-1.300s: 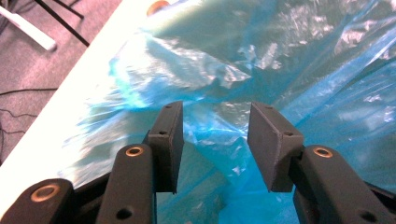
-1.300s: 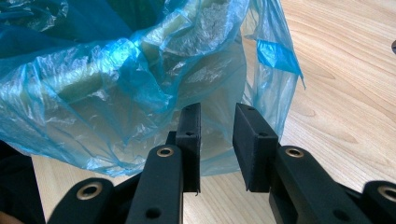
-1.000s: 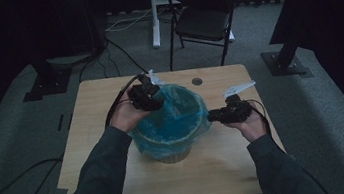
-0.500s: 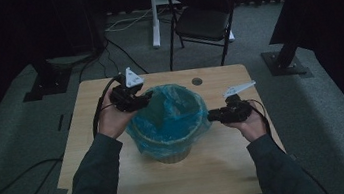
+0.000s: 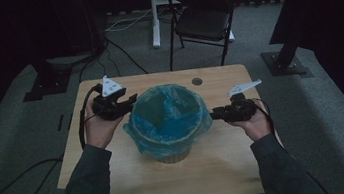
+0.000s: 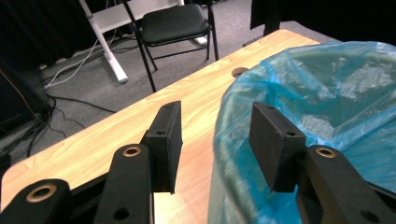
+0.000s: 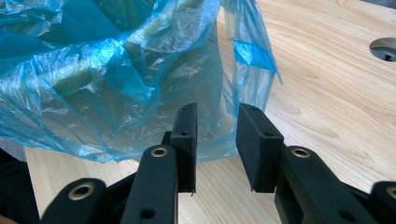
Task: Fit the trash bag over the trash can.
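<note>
left gripper (image 6: pixel 215 140): jaws apart, astride blue bag (image 6: pixel 327 102) rim | right gripper (image 7: pixel 215 144): jaws just opening, bag edge loose between

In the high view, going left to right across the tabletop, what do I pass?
Left gripper with open black jaws → round bin lined with a blue plastic bag → right gripper, jaws just opening beside the bag's edge, all on the light wooden table.

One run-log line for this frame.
left tongs: open, beside bin liner | right tongs: just been opening, liner edge between jaws | bin: upright on table
</note>
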`<state>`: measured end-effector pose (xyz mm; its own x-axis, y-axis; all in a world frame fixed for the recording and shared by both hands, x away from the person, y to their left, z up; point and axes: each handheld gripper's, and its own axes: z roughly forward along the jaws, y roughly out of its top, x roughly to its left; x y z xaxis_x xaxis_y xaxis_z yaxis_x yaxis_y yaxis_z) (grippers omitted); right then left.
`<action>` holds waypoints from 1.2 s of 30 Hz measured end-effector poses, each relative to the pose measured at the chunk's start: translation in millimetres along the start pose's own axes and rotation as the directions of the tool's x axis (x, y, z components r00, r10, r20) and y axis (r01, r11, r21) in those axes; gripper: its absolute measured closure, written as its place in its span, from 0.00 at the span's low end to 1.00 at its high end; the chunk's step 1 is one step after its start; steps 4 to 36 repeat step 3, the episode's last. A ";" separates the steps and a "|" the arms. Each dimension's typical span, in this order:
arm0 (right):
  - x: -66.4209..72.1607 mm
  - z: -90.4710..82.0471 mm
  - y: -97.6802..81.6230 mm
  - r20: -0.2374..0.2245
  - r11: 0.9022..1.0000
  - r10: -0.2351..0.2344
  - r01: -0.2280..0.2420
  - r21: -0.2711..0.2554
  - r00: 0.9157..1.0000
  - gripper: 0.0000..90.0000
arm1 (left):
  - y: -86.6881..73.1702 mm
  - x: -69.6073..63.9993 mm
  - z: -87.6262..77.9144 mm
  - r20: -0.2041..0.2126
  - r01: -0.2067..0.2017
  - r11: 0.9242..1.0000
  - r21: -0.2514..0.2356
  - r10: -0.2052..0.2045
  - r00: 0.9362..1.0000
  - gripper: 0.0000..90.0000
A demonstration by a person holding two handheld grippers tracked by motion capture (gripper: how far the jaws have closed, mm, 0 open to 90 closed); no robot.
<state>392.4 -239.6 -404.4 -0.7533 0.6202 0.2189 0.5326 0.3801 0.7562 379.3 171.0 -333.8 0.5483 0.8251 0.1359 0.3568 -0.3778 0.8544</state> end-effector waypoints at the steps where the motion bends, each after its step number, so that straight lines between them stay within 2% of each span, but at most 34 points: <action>1: -1.0 -2.2 -0.9 0.006 1.000 0.003 -0.003 -0.005 1.000 0.74 | -3.6 2.2 -0.4 -0.007 0.012 1.000 -0.004 -0.012 1.000 0.60; 3: -1.6 -3.4 -1.5 0.009 1.000 0.003 -0.003 -0.009 1.000 0.73 | -11.5 7.2 -0.3 -0.015 0.034 0.999 0.000 -0.034 0.999 0.60; 36: -1.6 -3.4 -1.5 0.009 1.000 0.003 -0.003 -0.009 1.000 0.73 | -11.5 7.2 -0.3 -0.015 0.034 0.999 0.000 -0.034 0.999 0.60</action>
